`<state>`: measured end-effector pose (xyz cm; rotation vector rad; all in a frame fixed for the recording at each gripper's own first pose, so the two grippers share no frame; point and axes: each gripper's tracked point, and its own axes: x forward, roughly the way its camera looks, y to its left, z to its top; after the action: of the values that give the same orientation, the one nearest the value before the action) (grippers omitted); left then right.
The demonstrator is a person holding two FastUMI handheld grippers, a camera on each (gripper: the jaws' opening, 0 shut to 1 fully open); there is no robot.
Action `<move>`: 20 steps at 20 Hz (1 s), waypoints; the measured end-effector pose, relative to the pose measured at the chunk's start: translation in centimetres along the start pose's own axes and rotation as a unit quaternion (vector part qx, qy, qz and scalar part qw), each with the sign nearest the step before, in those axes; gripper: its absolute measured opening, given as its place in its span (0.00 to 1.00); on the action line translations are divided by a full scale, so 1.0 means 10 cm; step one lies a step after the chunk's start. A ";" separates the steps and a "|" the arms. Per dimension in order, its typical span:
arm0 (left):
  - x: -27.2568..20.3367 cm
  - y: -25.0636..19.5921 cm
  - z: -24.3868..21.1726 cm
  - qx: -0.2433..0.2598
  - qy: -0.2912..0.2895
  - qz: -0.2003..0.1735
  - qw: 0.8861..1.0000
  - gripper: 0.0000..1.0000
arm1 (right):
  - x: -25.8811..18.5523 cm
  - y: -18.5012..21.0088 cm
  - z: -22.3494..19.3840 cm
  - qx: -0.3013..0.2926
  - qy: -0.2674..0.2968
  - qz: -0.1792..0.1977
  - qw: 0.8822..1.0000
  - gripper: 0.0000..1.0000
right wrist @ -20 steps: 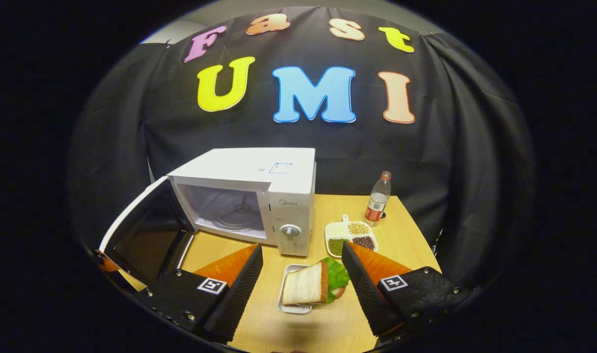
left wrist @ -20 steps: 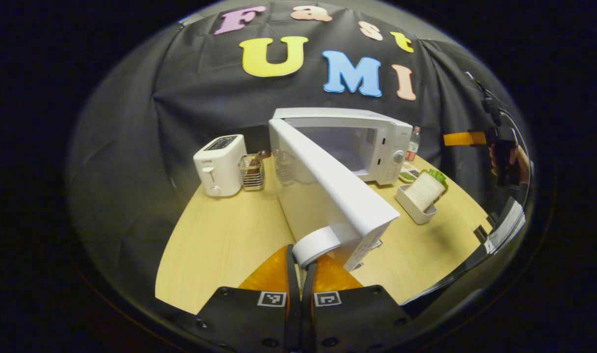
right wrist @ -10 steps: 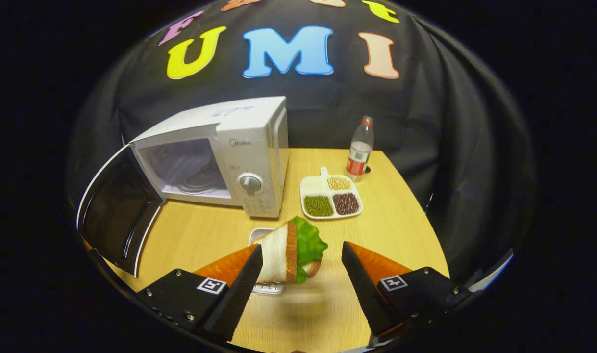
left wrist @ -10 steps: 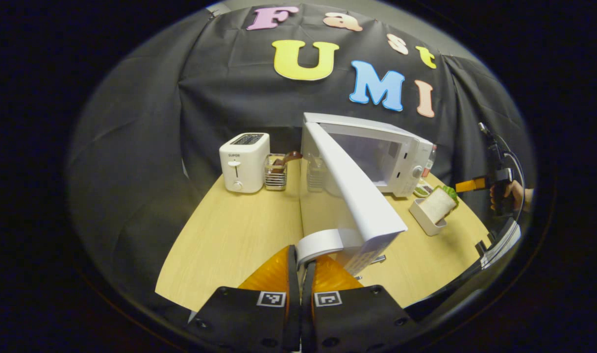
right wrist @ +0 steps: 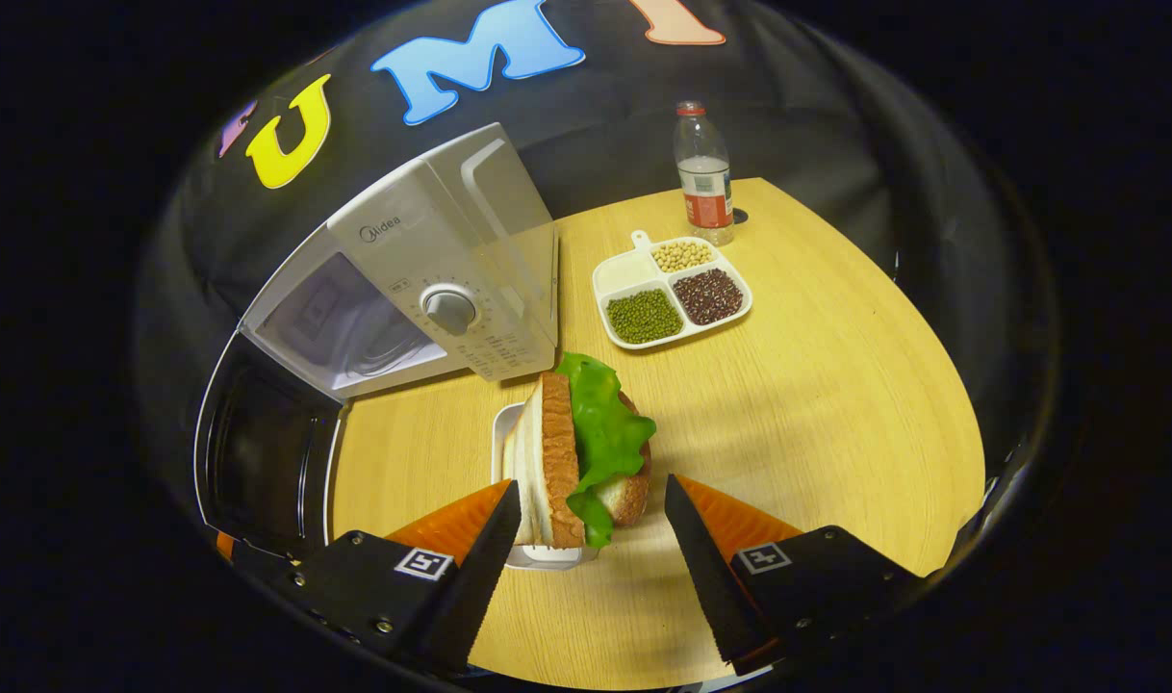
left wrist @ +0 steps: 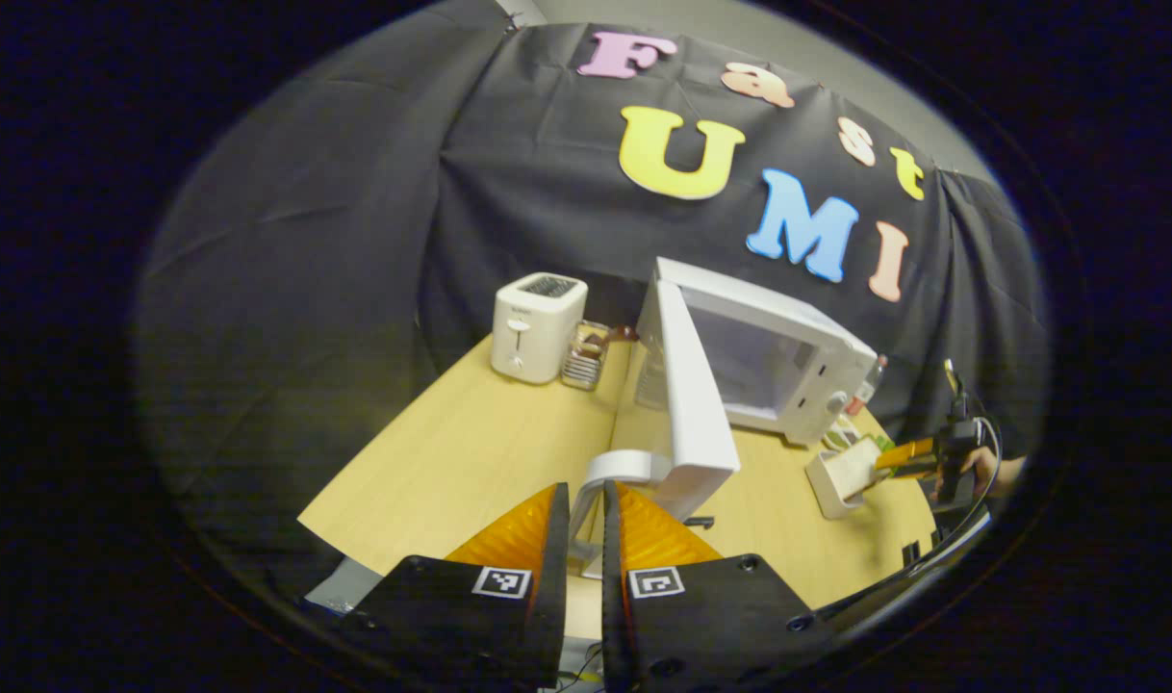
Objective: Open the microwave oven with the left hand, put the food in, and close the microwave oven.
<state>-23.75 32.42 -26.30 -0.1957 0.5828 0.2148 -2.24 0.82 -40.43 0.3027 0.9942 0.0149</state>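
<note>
the microwave (left wrist: 778, 361) door (left wrist: 694, 404) is wide open, so step 1 looks done. your left gripper (left wrist: 584, 539) sits low by the door handle (left wrist: 617, 470). its 2 fingers are almost together with the handle's lower end between them, but i cannot tell if they press on it.

the food is a sandwich (right wrist: 576, 452) with green lettuce. it stands on its edge in a small white tray (right wrist: 505, 448) on the table (right wrist: 836, 385), just in front of the microwave's knob (right wrist: 448, 310). it is not in the microwave yet.

your right gripper (right wrist: 586, 539) hangs over the sandwich with its fingers wide apart. the sandwich sits between them. the left finger looks very close to the bread, and the right finger is not touching anything. so the sandwich is not grabbed yet.

a dish of beans (right wrist: 671, 294) and a bottle (right wrist: 703, 173) stand farther back on the table. a toaster (left wrist: 536, 325) stands off to the left of the microwave.

here is what i think is left for you: squeeze the sandwich, lift it, put it inside the microwave, then swing the door shut. you are about 1 step in, with most of the job still to do.
</note>
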 end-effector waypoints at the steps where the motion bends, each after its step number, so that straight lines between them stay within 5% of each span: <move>1: -0.16 0.00 0.20 -0.006 -0.023 0.017 1.000 0.29 | -0.01 0.01 0.01 0.004 0.006 0.007 1.000 0.86; 2: -0.27 0.00 0.43 -0.011 -0.051 0.037 0.998 0.17 | 0.02 0.03 -0.02 0.011 0.012 0.019 1.000 0.67; 4: -0.48 -0.14 0.87 -0.022 -0.103 0.052 0.993 0.18 | 0.12 0.04 -0.05 0.022 0.018 0.035 0.999 0.75; 6: -0.60 -0.37 1.26 -0.019 -0.145 0.059 0.988 0.18 | 0.10 0.10 0.00 0.035 0.019 0.061 0.997 0.55; 7: -0.62 -0.49 1.41 -0.014 -0.165 0.060 0.984 0.24 | 0.10 0.11 0.01 0.041 0.019 0.071 0.996 0.55; 8: -0.66 -0.63 1.55 -0.008 -0.178 0.055 0.983 0.36 | 0.09 0.13 0.01 0.042 0.022 0.084 0.995 0.36; 10: -0.62 -0.90 1.67 0.011 -0.190 0.052 0.980 0.59 | 0.06 0.14 0.03 0.040 0.021 0.097 0.994 0.27; 14: -0.53 -1.38 1.73 0.028 -0.185 0.036 0.982 0.90 | -0.07 0.23 0.13 0.039 0.007 0.121 0.992 0.26; 20: -0.49 -1.52 1.97 0.052 -0.209 0.035 0.976 0.96 | -0.45 0.66 0.21 0.093 -0.008 0.185 0.978 0.26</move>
<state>-13.56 21.91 -5.55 -0.0253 0.1801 0.2832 -2.13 5.93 -33.90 0.6566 0.9133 0.2583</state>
